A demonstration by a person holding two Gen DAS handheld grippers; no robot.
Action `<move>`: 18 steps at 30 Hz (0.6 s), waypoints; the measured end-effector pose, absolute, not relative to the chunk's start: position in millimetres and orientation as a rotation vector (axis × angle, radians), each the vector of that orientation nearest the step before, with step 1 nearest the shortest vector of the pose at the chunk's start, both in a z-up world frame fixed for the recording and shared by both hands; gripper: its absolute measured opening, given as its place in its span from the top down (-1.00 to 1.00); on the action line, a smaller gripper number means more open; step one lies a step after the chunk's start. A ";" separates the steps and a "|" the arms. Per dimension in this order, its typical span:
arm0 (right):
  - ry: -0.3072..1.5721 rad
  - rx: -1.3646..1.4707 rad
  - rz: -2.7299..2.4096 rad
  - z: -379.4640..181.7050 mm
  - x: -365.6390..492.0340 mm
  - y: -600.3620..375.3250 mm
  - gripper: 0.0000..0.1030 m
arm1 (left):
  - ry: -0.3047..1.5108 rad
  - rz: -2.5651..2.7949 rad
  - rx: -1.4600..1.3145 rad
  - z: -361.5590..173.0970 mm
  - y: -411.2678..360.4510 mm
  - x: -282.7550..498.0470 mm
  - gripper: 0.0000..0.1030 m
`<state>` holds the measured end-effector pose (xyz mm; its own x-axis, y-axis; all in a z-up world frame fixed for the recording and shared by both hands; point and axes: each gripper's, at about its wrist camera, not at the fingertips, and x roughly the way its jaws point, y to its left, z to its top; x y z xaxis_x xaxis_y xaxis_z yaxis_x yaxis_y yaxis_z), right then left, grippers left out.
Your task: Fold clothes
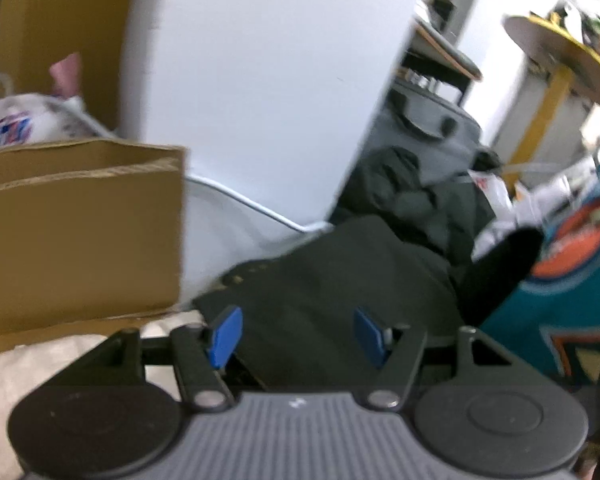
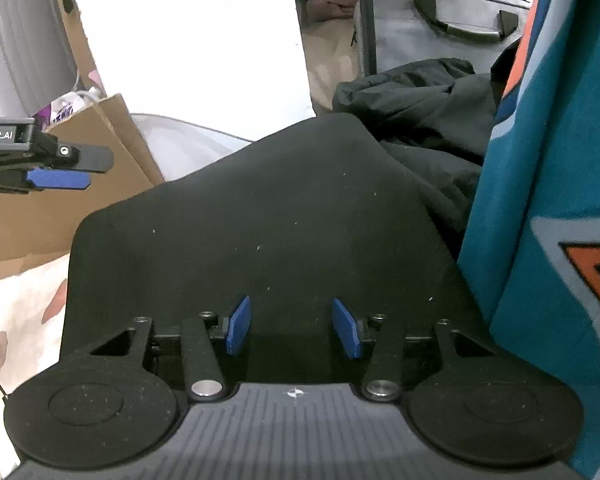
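Note:
A flat, folded black garment (image 2: 260,220) lies on a pale floral sheet (image 2: 20,300). My right gripper (image 2: 292,326) hovers over its near edge, jaws open, with only the cloth's surface behind the blue pads (image 2: 238,326). My left gripper (image 1: 296,336) is open too, above the black garment's (image 1: 340,280) left corner, and the picture there is blurred. In the right wrist view the left gripper (image 2: 60,168) shows at the far left, clear of the cloth. A teal and orange jersey (image 2: 540,200) lies along the right.
A cardboard box (image 1: 80,232) stands close on the left, holding a white printed bag (image 1: 20,124). Behind the garment are a crumpled dark jacket (image 2: 420,100), a grey bag with a black handle (image 2: 440,12) and a pale tub rim (image 2: 180,128). A white wall (image 1: 260,60) is behind.

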<state>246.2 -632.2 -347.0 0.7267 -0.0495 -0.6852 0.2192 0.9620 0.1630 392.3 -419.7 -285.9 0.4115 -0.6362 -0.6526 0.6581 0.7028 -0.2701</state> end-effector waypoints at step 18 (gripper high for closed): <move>0.747 0.144 -0.199 -378.9 197.6 -653.1 -0.03 | 0.858 -0.797 0.131 -337.2 -432.7 394.4 -0.05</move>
